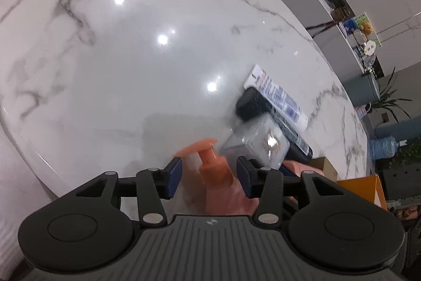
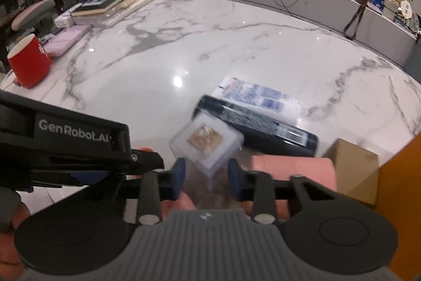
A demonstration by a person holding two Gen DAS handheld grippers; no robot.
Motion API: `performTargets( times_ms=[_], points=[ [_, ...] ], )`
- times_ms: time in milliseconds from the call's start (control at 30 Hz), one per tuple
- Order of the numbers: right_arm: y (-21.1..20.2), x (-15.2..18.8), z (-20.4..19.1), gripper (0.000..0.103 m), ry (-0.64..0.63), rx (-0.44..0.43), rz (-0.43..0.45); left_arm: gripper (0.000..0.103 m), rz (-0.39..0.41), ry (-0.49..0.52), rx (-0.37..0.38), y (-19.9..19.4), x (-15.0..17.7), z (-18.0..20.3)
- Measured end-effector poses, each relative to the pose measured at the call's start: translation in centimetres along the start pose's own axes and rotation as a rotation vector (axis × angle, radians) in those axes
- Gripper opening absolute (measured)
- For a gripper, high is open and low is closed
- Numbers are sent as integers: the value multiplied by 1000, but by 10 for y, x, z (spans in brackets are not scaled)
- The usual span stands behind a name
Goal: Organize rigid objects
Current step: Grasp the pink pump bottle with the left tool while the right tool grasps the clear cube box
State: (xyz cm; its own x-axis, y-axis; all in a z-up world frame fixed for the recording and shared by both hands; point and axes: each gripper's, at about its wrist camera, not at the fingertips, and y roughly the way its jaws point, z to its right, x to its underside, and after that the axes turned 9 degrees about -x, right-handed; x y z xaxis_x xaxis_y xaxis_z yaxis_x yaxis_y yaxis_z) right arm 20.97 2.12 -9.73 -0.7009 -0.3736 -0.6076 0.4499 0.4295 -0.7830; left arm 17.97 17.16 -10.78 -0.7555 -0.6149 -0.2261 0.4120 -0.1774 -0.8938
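A pink bottle with an orange pump (image 1: 213,165) lies at the table's near edge. My left gripper (image 1: 209,177) is open, its blue pads on either side of the pump neck and clear of it. A clear plastic box (image 2: 206,144) with something tan inside is tilted and blurred, and my right gripper (image 2: 207,175) is shut on its lower part. In the left wrist view the clear box (image 1: 255,144) hangs just beyond my right finger. Behind it lie a black bottle (image 2: 252,123) and a white and blue tube (image 2: 259,94) side by side. The bottle's pink body (image 2: 292,167) runs rightward under my right gripper.
A brown cardboard box (image 2: 352,167) and an orange box (image 2: 400,188) stand at the right edge. A red cup (image 2: 29,62), a pink case (image 2: 63,41) and stacked books (image 2: 110,1) sit far left. The left tool's black housing (image 2: 73,133) crosses the lower left.
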Motion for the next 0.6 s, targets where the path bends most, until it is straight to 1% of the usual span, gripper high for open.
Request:
performTargets(
  times_ms=[67,100,167,233,333,400,467,533,567,600],
  points=[
    [-5,1,5,25,-10,12,-5,52,-16,3,4,4,3,3],
    [-9,2,8,23,-8,4,-9,53,-19,7,2,6,5,5],
    [-15,3,10,23,-8,-13,-15,54,-10,19,-2,8,7,10],
    [-19,5,7,23,-31,-11,-12,54,-8,36,-11,9,9,15],
    [-21,8,3,23,-57,-4,-12,48,3,53,-16,12,11,20],
    [-21,10,3,23,-55,-5,-22,44,7,59,-4,13,10,19],
    [-23,12,4,23,-54,-10,-20,37,2,79,-3,10,7,18],
    [-24,11,5,25,-48,-14,-12,32,5,103,-14,3,2,15],
    [-24,10,6,27,-40,-18,-8,31,10,109,-27,0,0,14],
    [-24,8,6,34,-31,-21,-2,30,19,122,-45,-4,-3,13]
  ],
)
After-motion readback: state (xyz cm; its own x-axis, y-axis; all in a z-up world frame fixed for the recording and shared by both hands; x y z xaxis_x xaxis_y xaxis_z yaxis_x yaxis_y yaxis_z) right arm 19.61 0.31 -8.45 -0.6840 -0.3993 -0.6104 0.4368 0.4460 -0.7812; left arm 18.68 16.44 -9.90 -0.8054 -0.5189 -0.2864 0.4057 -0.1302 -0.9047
